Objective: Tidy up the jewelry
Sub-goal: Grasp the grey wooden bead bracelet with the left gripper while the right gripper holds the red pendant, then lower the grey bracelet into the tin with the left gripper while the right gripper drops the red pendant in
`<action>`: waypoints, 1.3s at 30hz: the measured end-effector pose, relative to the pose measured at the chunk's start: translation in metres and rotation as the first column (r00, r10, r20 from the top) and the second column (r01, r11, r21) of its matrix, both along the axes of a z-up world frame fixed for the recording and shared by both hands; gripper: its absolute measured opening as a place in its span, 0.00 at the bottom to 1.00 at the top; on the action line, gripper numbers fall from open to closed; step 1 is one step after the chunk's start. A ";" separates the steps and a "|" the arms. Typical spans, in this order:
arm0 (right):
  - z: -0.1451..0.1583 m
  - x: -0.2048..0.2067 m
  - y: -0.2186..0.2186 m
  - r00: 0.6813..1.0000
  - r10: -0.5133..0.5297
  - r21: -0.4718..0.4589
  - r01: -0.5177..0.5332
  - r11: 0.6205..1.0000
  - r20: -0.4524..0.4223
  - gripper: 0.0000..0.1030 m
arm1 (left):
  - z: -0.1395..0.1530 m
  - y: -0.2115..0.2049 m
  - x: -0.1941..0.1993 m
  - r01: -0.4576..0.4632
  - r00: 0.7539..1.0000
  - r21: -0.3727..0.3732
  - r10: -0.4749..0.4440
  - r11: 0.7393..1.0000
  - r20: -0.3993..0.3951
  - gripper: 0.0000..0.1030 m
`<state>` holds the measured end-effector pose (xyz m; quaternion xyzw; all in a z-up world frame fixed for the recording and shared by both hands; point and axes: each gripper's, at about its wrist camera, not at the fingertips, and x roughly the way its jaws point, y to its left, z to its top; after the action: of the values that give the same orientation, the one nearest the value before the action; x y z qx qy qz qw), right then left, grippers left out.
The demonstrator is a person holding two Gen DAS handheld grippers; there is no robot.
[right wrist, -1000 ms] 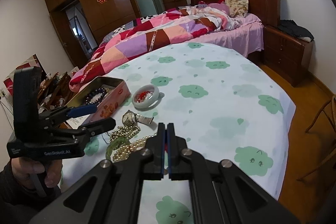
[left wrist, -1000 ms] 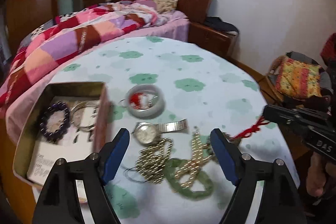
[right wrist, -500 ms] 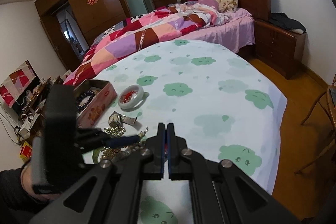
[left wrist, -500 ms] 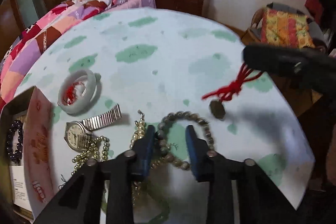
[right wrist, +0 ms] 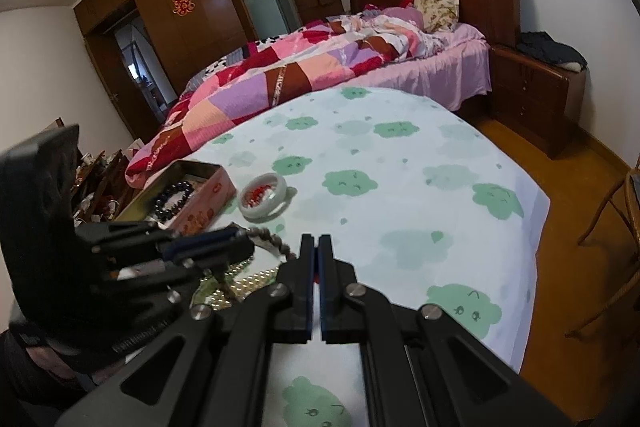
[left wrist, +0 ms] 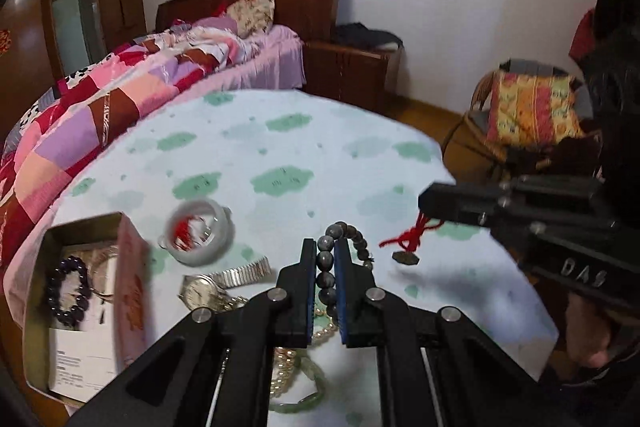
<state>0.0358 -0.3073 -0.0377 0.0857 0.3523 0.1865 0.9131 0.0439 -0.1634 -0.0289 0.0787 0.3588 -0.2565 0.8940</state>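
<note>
At the bench's left edge sits the open tin box (left wrist: 128,267), its long axis running from the near edge toward the far side, with a dark purple bead bracelet (left wrist: 66,291) lying flat inside on a printed paper. Just right of the box a pale jade bangle (left wrist: 200,233) with red thread in its ring lies flat on the cloud-print cloth (left wrist: 280,155). Nearer the front edge, a wristwatch (left wrist: 200,287) lies with its metal band pointing right and away. Beside it, partly hidden under the fingers, are a pearl strand (left wrist: 286,359) and a green bangle (left wrist: 304,403).

The left gripper (left wrist: 324,259) is clamped on a grey bead bracelet (left wrist: 344,231): several beads sit in a line between the blue pads, along the fingers' axis, and the rest of the loop arcs out past the fingertips and curls down to the right. Whether the loop touches the cloth cannot be told.

To the right, the right gripper (right wrist: 316,247) has its fingers pressed together on a red cord (left wrist: 412,235); the cord hangs from the tips with a small dark pendant (left wrist: 406,257) at its lower end, near the bench's right edge and just right of the grey bead loop.
</note>
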 end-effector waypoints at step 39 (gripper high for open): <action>0.063 0.055 0.179 0.937 0.335 -0.102 -0.325 0.940 0.103 0.03 | 0.019 0.222 0.030 -0.495 0.868 -0.031 0.496 0.868 0.037 0.07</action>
<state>0.0910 -0.1281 0.0254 -0.0242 0.3143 0.3270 0.8909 0.0743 0.0585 -0.0098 -0.0194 0.3449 -0.0205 0.9382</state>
